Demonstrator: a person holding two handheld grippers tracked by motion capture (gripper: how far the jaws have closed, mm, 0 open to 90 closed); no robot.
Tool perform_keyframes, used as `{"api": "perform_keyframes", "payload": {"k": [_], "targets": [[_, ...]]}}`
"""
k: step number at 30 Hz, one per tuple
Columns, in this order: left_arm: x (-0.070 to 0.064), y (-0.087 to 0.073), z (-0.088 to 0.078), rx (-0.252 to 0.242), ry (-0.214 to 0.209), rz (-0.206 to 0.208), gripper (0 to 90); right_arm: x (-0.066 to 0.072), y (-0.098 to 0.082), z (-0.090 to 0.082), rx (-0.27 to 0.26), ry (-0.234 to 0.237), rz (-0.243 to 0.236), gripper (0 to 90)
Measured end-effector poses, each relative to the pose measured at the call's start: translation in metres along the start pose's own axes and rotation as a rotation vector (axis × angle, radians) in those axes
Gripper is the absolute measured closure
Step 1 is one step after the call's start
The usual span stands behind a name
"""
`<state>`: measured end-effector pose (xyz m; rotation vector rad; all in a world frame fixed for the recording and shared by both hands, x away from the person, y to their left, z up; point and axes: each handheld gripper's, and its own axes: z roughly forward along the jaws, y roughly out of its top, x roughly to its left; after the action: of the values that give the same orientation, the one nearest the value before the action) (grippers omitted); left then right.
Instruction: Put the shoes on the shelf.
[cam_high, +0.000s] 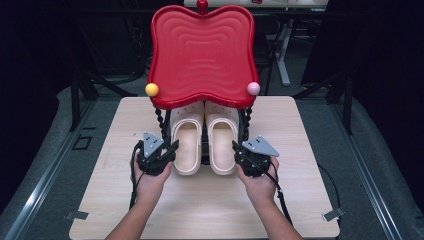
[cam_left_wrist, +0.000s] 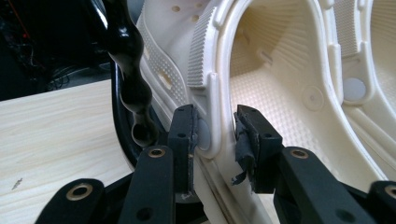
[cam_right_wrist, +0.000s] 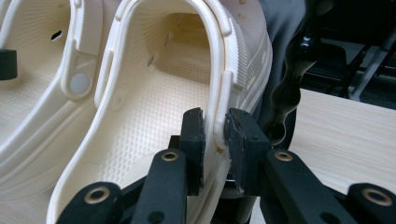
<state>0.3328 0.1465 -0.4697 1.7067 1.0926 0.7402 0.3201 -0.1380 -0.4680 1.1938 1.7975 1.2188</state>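
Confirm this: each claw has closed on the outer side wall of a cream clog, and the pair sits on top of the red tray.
Not on top. The high view shows the clogs on the table beneath the red tray, which stands on black legs. The left claw and right claw do pinch the outer walls.

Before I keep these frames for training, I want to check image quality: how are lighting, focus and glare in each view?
High view: the table is evenly lit, the room behind is nearly black, and soft glare sits on the red tray. Left gripper view: the left clog is sharp and bright, with highlights on the glossy black post. Right gripper view: the right clog is crisp, the background dim and soft.
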Motion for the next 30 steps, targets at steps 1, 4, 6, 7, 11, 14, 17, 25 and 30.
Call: {"api": "perform_keyframes", "payload": {"k": [1,4,6,7,11,14,17,25,30], "targets": [[0.0,0.0,0.0,0.0,0.0,0.0,68.7,-0.001,0.001,0.0,0.0,0.003,0.005,76.2],[0.002,0.005,0.004,0.003,0.002,-0.009,68.8,-0.003,0.003,0.003,-0.006,0.006,0.016,76.4],[0.003,0.007,0.007,0.005,0.003,-0.01,68.9,-0.003,0.005,0.006,-0.007,0.005,0.02,76.4],[0.003,0.007,0.007,0.005,0.003,-0.01,68.8,-0.003,0.006,0.007,-0.001,0.003,0.019,76.3],[0.003,0.013,0.013,-0.014,-0.01,-0.019,68.8,-0.002,0.01,0.01,-0.002,-0.009,0.008,76.3],[-0.001,0.019,0.019,-0.018,0.011,0.011,69.1,-0.002,0.011,0.012,-0.019,-0.014,0.016,76.3],[0.001,0.022,0.023,-0.016,0.021,0.007,69.7,0.0,0.012,0.015,-0.026,-0.03,0.017,76.2],[0.004,0.03,0.032,-0.036,0.03,-0.009,70.9,0.001,0.019,0.023,-0.047,-0.056,0.021,75.5],[0.005,0.029,0.033,-0.037,0.031,-0.003,69.1,0.002,0.019,0.026,-0.056,-0.056,0.002,71.4]]}}
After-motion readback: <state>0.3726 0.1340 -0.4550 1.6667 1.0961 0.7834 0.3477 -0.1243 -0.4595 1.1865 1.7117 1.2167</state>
